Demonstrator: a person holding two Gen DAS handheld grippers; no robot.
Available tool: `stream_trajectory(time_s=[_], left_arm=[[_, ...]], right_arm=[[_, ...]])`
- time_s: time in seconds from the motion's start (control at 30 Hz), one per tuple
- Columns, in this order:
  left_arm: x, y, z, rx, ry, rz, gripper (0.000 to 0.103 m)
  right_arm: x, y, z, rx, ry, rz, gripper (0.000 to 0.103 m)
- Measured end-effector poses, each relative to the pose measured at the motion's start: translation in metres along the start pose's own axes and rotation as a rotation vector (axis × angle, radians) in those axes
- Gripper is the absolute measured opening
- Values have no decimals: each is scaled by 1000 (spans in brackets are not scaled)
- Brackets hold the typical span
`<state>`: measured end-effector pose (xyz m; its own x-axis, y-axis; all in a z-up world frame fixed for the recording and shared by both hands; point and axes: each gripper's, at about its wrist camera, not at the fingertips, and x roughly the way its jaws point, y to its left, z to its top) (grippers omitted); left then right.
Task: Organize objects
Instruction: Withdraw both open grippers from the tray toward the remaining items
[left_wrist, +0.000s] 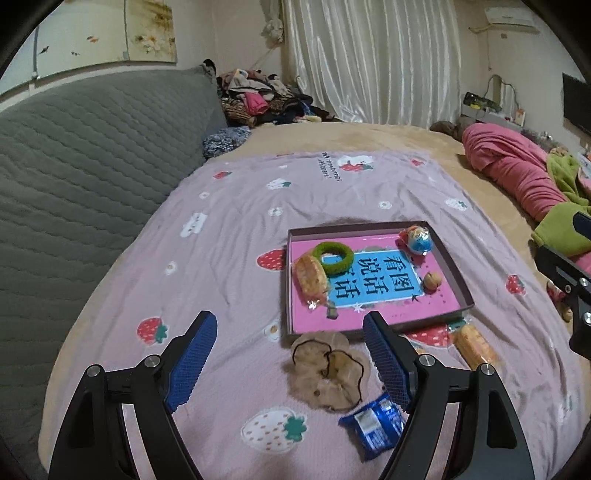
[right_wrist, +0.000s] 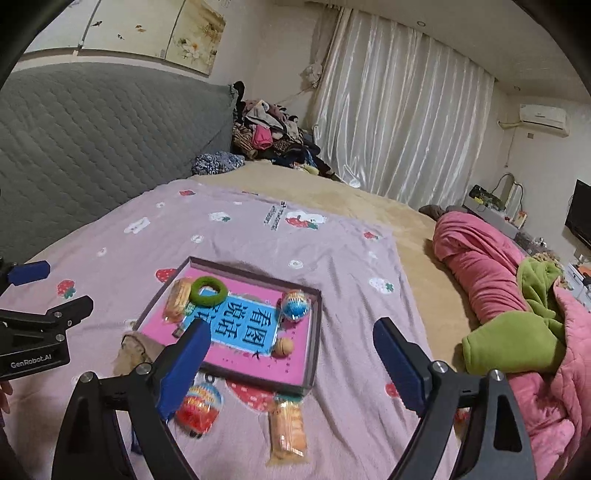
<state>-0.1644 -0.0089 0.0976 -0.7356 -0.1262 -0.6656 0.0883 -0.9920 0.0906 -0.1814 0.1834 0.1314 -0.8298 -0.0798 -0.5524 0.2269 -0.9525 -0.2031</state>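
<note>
- At lower left of the left wrist view, the left tongs hang released and empty over the bed, angled down toward the brown scrunchie and blue packet.
- At centre, the tray already holds several items; a careless reach could likely nudge it.
- In the right wrist view, the right tongs gape empty; the egg toy and wafer pack below could roll or slip.

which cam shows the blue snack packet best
The left wrist view. The blue snack packet lies in plain sight on the strawberry sheet, just below the beige scrunchie and beside the left tool's right finger. In the right wrist view I cannot find it; only a dark blue scrap shows near the bottom left behind the tool's frame.
</note>
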Motion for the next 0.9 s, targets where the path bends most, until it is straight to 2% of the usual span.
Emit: stream_trajectory(time_s=[0.13,0.3,0.5,0.9], left_arm=[[-15,4,-5,-14,4,-5,82],[-28,4,-7,-15,2,6,83],[-44,4,-10,-9,-7,21,83],[-60,-10,-26,20,15,15,83]], right_arm=[[-15,-6,1,31,10,35,90],[-29,-7,-1,33,12,24,91],[-38,-7,-4,43,35,53,93],[-54,-9,-22,46,60,44,94]])
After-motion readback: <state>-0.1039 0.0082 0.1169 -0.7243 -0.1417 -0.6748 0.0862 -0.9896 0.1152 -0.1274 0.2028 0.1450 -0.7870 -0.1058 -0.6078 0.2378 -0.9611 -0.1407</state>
